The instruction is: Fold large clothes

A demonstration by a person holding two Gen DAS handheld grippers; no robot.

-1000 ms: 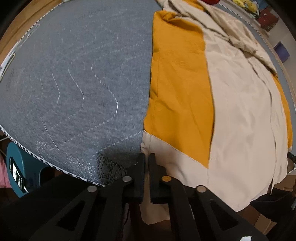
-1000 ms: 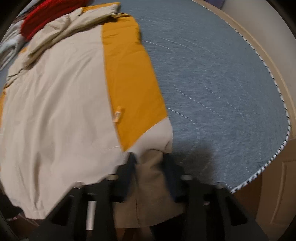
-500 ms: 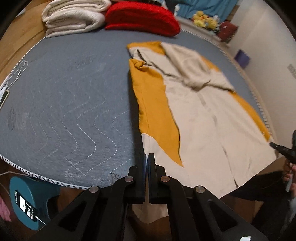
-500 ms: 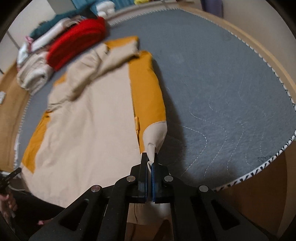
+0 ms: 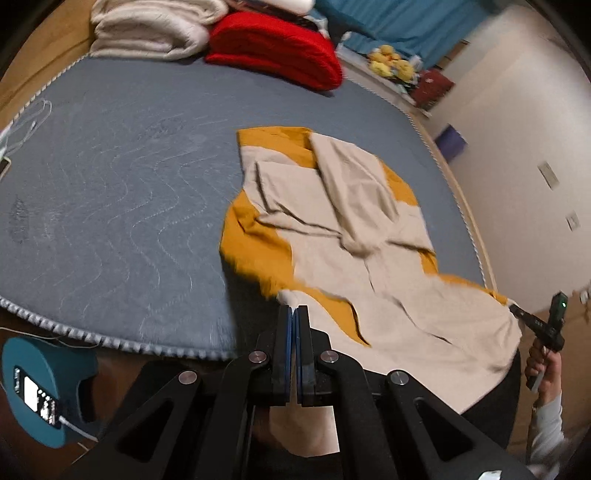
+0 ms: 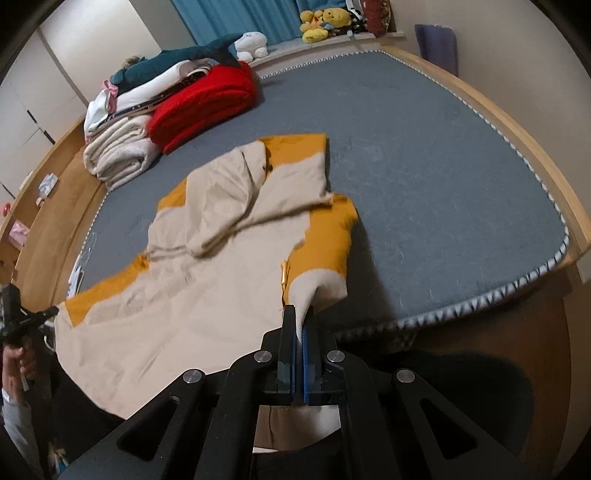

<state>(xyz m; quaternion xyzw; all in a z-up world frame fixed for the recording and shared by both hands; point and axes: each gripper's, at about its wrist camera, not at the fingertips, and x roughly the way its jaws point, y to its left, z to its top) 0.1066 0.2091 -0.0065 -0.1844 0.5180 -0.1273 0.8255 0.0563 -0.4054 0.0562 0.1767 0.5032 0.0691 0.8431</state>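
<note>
While the beige/mustard jacket [image 5: 369,258] lies across the grey mattress [image 5: 110,203], L gripper [image 5: 294,314] & R gripper [image 6: 300,317] each pinch its hem, jaws closed.

A home bedroom: mattress [image 6: 424,155], folded blankets [image 6: 207,99], plush toys [image 6: 325,20].

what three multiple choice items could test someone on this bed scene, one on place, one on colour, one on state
1. Where does the red blanket lie?
A. at the mattress's far end, beside the cream blanket
B. on the floor
C. on top of the garment

2. Which colours is the garment?
A. blue and white
B. beige and mustard orange
C. all red

3. How is the right tool?
A. wide open, holding nothing
B. shut on the garment's hem
C. out of view

Answers: 1 A, it sits by the folded cream pile on the grey mattress. 2 B, beige body with orange panels. 3 B, beige cloth runs between its closed fingers.
</note>
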